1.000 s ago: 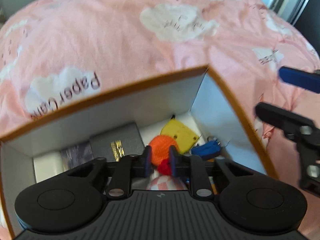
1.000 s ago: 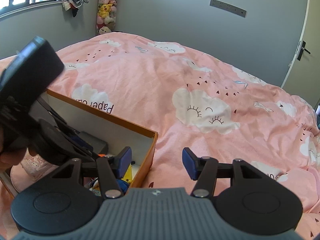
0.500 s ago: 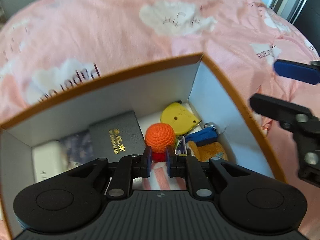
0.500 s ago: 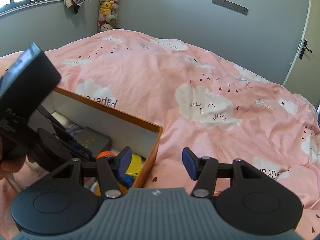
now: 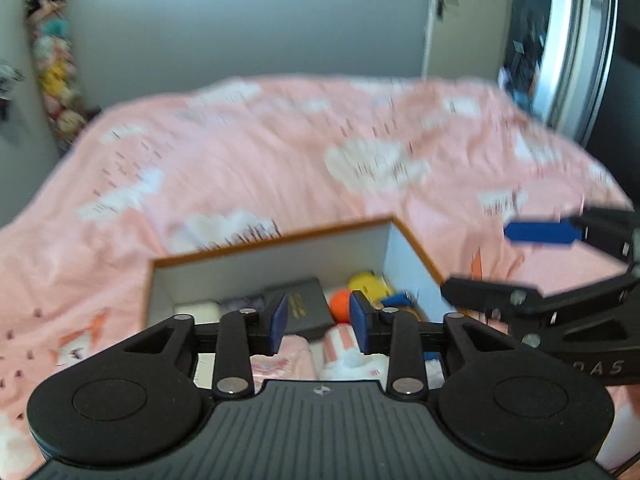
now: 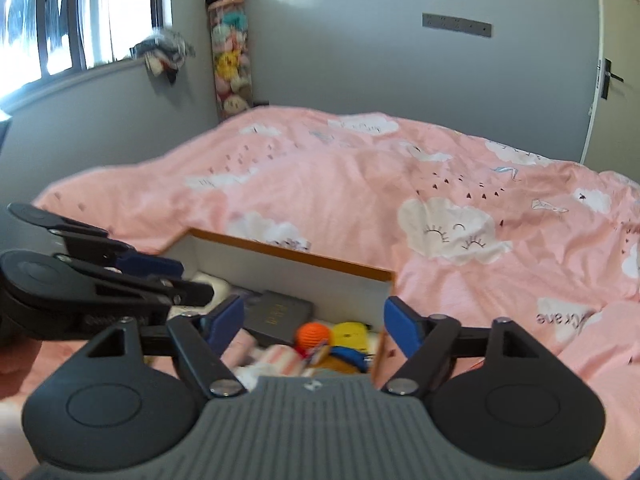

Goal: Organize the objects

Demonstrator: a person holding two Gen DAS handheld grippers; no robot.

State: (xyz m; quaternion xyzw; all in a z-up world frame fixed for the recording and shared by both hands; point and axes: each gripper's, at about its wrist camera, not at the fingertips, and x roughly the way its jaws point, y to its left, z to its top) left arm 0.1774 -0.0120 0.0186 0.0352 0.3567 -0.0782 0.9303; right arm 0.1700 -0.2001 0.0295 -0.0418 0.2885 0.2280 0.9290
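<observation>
An orange-rimmed cardboard box (image 5: 280,236) with white inner walls sits on the bed. It holds an orange crochet ball (image 5: 340,304), a black booklet (image 5: 306,308), a yellow item (image 5: 368,284), a blue item (image 5: 396,300) and pink striped cloth (image 5: 340,344). My left gripper (image 5: 318,322) hovers above the box's near side, its jaws opening with nothing between them. My right gripper (image 6: 312,318) hangs over the box's right corner, jaws opening wide and empty. In the right wrist view the ball (image 6: 314,334) lies beside the booklet (image 6: 280,314), and the left gripper (image 6: 192,280) reaches in from the left.
The pink cloud-print duvet (image 6: 440,200) covers the whole bed around the box. A column of plush toys (image 6: 230,48) hangs in the far corner beside a window (image 6: 60,20). A door (image 6: 612,80) stands at the right, and a mirrored wardrobe (image 5: 560,60) flanks the bed.
The left gripper let go of the orange ball toy, which stays in the box, then rose and drew back. The right gripper spread wider and lifted back too.
</observation>
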